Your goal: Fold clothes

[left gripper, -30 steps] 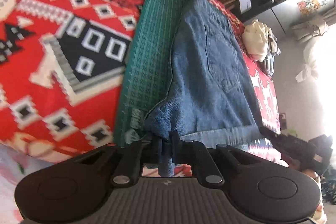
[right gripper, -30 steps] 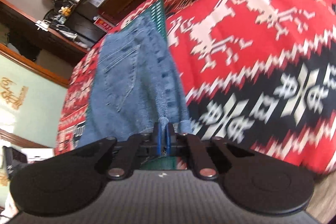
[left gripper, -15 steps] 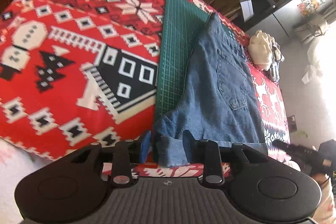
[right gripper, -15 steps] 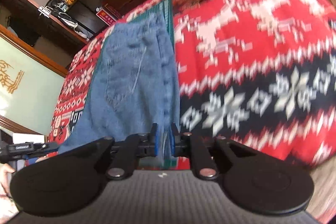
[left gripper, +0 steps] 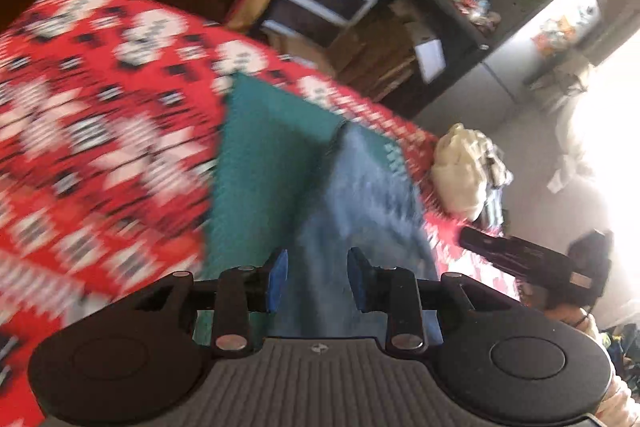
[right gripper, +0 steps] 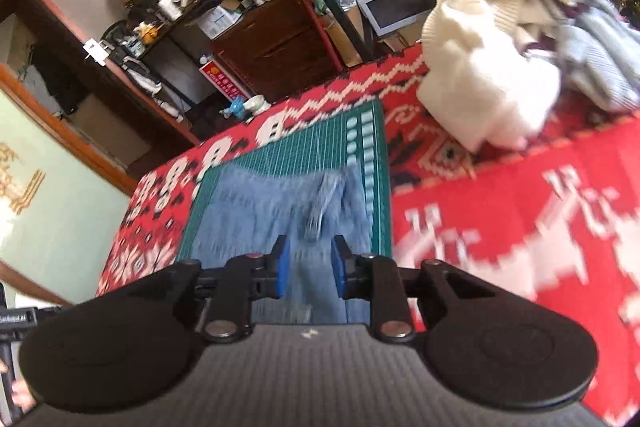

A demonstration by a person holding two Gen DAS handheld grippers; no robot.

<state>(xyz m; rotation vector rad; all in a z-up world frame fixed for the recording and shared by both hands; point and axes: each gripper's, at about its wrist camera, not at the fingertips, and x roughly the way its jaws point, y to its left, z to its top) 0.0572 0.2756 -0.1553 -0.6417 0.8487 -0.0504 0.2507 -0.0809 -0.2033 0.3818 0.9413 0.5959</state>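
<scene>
One pair of blue denim jeans (right gripper: 280, 211) lay at the centre of each frame on one green cutting mat (right gripper: 304, 151), over a red patterned blanket (right gripper: 520, 211). Two grippers appeared: the left gripper (left gripper: 317, 279) and right gripper (right gripper: 308, 267) both stood with pads apart, holding nothing. One heap of pale clothes (right gripper: 500, 75) filled the right view's upper right; only the left view caught the other gripper, at right
</scene>
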